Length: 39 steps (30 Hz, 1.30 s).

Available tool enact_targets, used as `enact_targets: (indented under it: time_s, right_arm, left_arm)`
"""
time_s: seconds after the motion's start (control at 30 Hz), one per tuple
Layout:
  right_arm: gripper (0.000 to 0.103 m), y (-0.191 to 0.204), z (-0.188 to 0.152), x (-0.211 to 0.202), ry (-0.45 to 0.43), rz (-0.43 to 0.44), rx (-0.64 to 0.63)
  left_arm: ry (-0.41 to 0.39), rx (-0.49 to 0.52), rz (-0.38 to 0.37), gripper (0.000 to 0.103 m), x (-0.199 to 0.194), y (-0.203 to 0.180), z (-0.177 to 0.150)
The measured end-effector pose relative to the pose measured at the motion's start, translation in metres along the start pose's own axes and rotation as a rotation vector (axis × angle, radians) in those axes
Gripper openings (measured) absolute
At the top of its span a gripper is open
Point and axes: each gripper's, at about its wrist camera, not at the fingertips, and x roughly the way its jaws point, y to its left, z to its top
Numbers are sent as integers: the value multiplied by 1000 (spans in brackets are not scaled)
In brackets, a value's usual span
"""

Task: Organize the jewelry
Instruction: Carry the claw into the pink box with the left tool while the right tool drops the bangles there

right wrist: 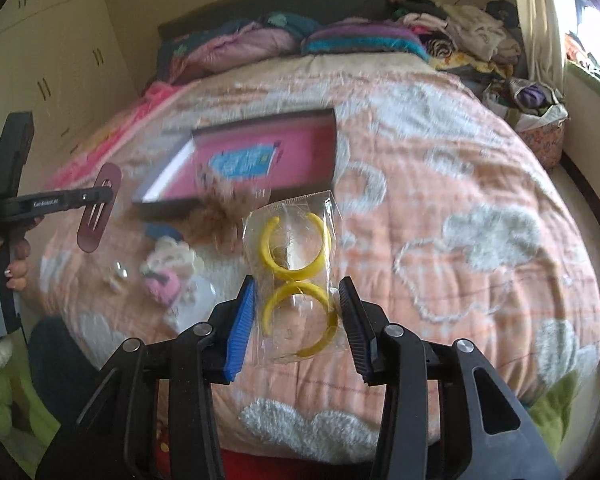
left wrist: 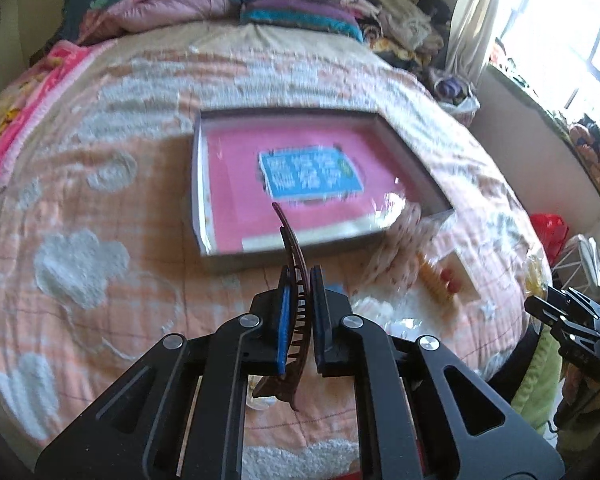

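Note:
My left gripper (left wrist: pixel 300 280) is shut on a brown curved hair clip (left wrist: pixel 294 264), held upright above the bed in front of the box. The clip also shows in the right wrist view (right wrist: pixel 99 206), in the left gripper (right wrist: pixel 100 196). An open dark box with a pink lining and a blue card (left wrist: pixel 220 168) lies on the bed; it also shows in the right wrist view (right wrist: pixel 328 148). My right gripper (right wrist: pixel 296 308) is shut on a clear plastic bag holding two yellow bangles (right wrist: pixel 296 264), lifted above the bed.
Loose items lie on the orange quilt: a pink plush clip (right wrist: pixel 166 276), small clear earrings (right wrist: pixel 118 276), a brown furry piece (right wrist: pixel 220 216), a packet with red beads (left wrist: pixel 446 276). Bedding and clothes are piled at the headboard (left wrist: pixel 300 16). A window is to the right.

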Motion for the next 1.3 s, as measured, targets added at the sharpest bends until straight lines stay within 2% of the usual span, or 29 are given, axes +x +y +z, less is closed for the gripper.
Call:
enact_targets:
  time_s: [0.3,0.6,1.0,1.3]
  right_arm:
    - [41,2,51,-19,-90,21,-8]
    - [41,9,103,-5,-128,46,-22]
    - [41,13,146,37,-110,74,4]
    - [41,9,150,82,-49,34,27]
  left_arm:
    - [-91,-4,11,3,-25,3,34]
    - [-136,-24,29,3,-22,8,61]
    - [-105,-21,47,3,25,1,80]
    - [-40,-27,70,3,68,5,77]
